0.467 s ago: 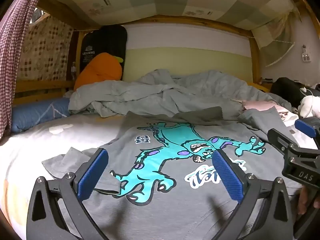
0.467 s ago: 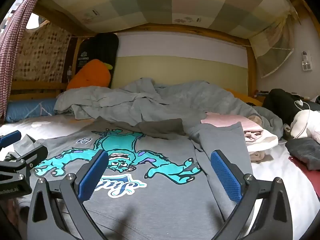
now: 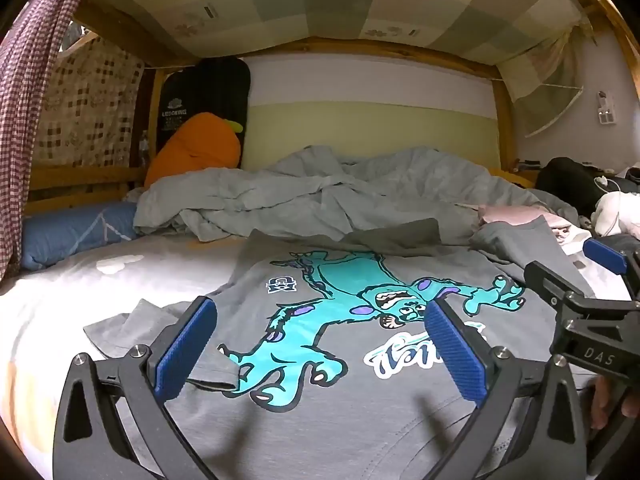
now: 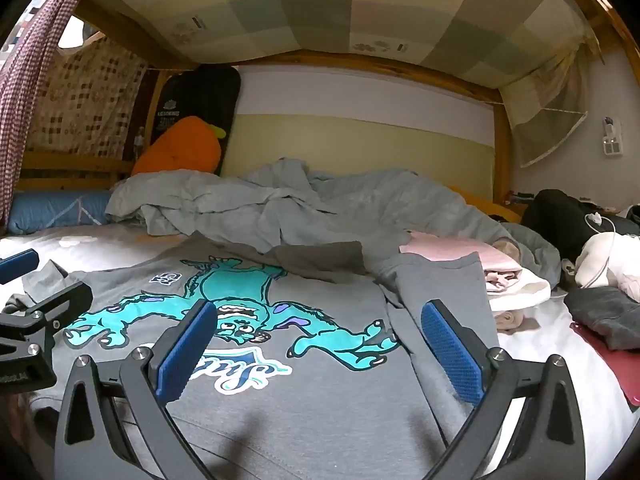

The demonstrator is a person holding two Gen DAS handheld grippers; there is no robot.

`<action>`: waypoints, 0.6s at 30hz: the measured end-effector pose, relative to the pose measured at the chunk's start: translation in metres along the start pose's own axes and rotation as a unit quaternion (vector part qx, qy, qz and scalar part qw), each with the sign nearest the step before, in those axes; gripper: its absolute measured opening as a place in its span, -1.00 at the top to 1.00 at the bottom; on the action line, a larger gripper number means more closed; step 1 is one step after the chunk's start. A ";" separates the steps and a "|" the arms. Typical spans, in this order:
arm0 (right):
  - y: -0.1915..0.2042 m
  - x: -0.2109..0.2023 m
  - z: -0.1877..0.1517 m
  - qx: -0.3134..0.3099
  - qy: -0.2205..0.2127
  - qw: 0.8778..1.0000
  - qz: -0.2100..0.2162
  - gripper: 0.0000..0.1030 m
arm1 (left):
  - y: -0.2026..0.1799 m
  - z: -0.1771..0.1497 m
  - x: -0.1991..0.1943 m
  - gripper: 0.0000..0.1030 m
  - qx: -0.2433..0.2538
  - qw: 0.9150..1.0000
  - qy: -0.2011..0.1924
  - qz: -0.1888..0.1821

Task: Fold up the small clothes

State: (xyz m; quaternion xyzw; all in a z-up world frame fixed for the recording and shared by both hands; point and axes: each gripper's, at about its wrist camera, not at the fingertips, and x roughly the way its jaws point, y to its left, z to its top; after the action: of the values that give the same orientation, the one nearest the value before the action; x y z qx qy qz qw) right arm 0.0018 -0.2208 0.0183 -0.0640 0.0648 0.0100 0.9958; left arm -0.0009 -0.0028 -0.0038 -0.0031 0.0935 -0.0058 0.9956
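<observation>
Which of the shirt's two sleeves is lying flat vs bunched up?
The left-hand sleeve lies flat on the sheet beside the left gripper. The other sleeve, ahead of the right gripper, is rumpled against the folded pile.

A sweatshirt [image 3: 360, 380] is spread flat on the bed [image 3: 60, 300], in the near middle. Beyond it, a crumpled duvet [image 3: 320, 196] is heaped across the far part of the bed. At the far left, a carrot-shaped cushion [image 3: 196, 148] is leaned against the headboard corner, with a pillow [image 3: 72, 232] laid nearer on the left. To the right of the sweatshirt, a stack of folded clothes [image 4: 508, 280] is placed, with a plush toy [image 4: 604, 256] further right.
</observation>
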 end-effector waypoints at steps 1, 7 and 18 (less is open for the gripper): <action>-0.001 0.001 0.000 0.002 0.000 1.000 0.000 -0.99 | 0.001 0.001 -0.003 -1.00 -0.002 1.000 -0.001 -0.001; -0.003 -0.003 -0.002 0.008 -0.013 0.999 -0.031 -0.99 | 0.006 0.005 -0.006 -1.00 -0.010 1.000 0.001 -0.009; -0.011 0.000 -0.003 0.021 -0.004 1.000 -0.022 -0.99 | 0.000 0.005 -0.009 -1.00 0.004 1.000 -0.007 0.009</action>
State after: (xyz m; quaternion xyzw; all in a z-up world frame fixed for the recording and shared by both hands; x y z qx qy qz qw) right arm 0.0021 -0.2320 0.0168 -0.0443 0.0595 -0.0132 0.9972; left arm -0.0087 -0.0023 0.0028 0.0013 0.0868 0.0031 0.9962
